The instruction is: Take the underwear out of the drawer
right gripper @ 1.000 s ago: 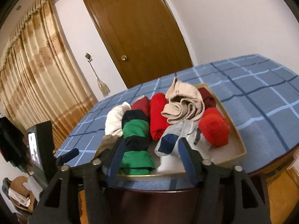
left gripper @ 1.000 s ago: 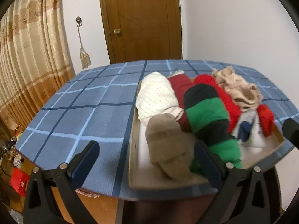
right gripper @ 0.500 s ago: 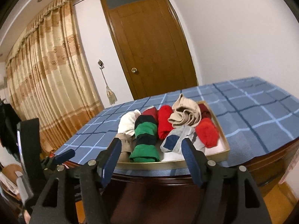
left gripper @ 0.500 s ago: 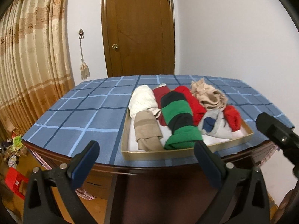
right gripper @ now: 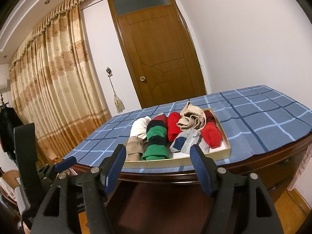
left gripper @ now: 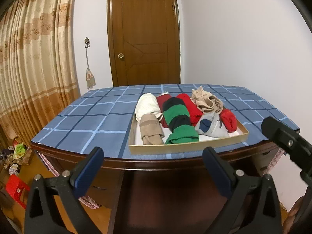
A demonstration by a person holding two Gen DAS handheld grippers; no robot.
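— Soft stuff, by the look: rolled and bunched underwear [left gripper: 176, 121] packed in the shallow drawer [left gripper: 187, 149] on the tabletop [left gripper: 87, 115], near its front edge. Light, limp, likely to unroll or drag a neighbour along.

— Best hold, going left to right?

— Cream roll [left gripper: 147, 106] and tan bundle [left gripper: 151, 131] at the left end — pinch across the middle of the roll. Green-and-black roll [left gripper: 178, 122] next, thick, needs a wide bite. Red rolls and the crumpled beige piece [left gripper: 206, 101] further right; grab a raised fold there.

— And the fingers?

— Left gripper [left gripper: 153, 170]: spread wide, empty, short of the tabletop. Right gripper [right gripper: 158, 167]: parted too, just been opening, nothing between, touching nothing.
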